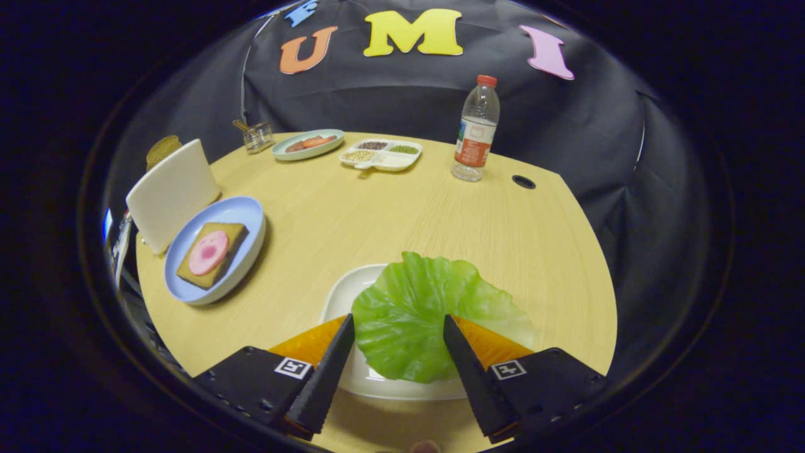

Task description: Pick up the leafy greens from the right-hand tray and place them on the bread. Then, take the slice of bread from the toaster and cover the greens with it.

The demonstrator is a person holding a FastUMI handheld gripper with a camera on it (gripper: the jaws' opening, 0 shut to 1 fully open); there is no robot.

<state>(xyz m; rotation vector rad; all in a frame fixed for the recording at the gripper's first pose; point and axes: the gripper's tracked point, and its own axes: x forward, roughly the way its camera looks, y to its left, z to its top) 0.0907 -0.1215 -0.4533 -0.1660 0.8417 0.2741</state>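
Hovering over the leafy greens (415,327), your gripper (399,324) has its jaws spread apart, one on each side of the leaf, neither clearly pressing on it; can't tell if the tips touch it. The greens lie on a white tray (343,296) on the wooden worktop (390,214), covering most of the tray, with the leaf's far edge hanging past the tray's rim. Left of the greens and a bit beyond sits a blue plate (242,211) with a slice of bread (231,234) on it, and a pink round slice (208,252) lies on top of that bread. Just beyond the blue plate, further left of the greens, stands a white toaster (171,192), and a second brown bread slice (163,150) pokes up behind its top. Well beyond the greens, at the far side of the worktop, you have a divided white dish (382,155) with grains or beans in its compartments, a pale green oval plate (307,145) with some food to its left, and a small glass jar (258,136) further left still. Beyond the greens and to the right stands an upright plastic bottle (476,129) with a red cap, and a dark round hole (523,182) in the worktop is just right of the bottle.
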